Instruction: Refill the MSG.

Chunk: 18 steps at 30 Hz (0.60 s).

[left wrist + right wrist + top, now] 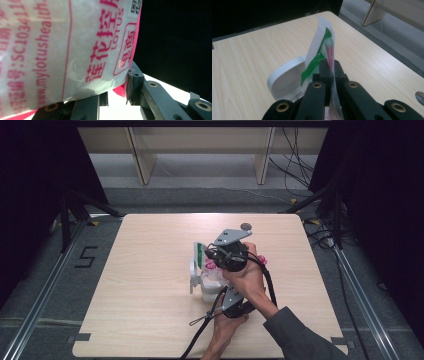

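Both tools clamped on the plastic packet: right tool, left tool, above the worktop.

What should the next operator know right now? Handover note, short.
Right gripper: shut on the top edge of the plastic bag, holding it upright near the green strip.
Left gripper: low on the same bag, at its pink-printed side; the jaws stand close around the edge, but the grip itself is hidden.
The bag stands mid-table beside a white container with its lid up.
Done: bag lifted and held by both grippers.
Left, likely: open the bag or move its contents to the container. Keep the right grip until the bag is supported.
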Available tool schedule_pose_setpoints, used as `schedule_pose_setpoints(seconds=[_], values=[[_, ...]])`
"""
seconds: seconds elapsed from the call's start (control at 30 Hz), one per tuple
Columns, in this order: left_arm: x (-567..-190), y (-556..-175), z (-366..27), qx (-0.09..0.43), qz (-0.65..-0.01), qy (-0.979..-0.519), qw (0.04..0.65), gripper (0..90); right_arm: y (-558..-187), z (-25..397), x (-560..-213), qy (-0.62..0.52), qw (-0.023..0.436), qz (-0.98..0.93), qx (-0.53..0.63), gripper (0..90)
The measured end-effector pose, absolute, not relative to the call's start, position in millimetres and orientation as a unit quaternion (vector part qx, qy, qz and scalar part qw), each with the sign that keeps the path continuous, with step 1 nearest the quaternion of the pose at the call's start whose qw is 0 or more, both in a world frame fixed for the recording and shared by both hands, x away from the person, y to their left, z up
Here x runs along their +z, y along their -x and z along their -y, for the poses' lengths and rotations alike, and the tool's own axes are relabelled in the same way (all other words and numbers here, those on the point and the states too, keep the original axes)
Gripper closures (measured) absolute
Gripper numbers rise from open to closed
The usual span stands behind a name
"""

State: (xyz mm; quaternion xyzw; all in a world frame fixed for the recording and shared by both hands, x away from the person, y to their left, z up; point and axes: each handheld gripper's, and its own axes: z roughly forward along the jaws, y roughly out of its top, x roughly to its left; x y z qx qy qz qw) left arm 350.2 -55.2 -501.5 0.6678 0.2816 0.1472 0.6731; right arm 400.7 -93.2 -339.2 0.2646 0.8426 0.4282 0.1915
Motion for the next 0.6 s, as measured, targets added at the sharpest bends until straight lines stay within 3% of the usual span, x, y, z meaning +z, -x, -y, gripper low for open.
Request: schedule_pose_setpoints(seconds=[0.6], values=[[-501.1,-350.3,56.1,0.145,-0.277,-0.671,0.673,74.9,-401.1,94.0,-338.8,-0.259,0.189,-0.842,0.434,90.0]])
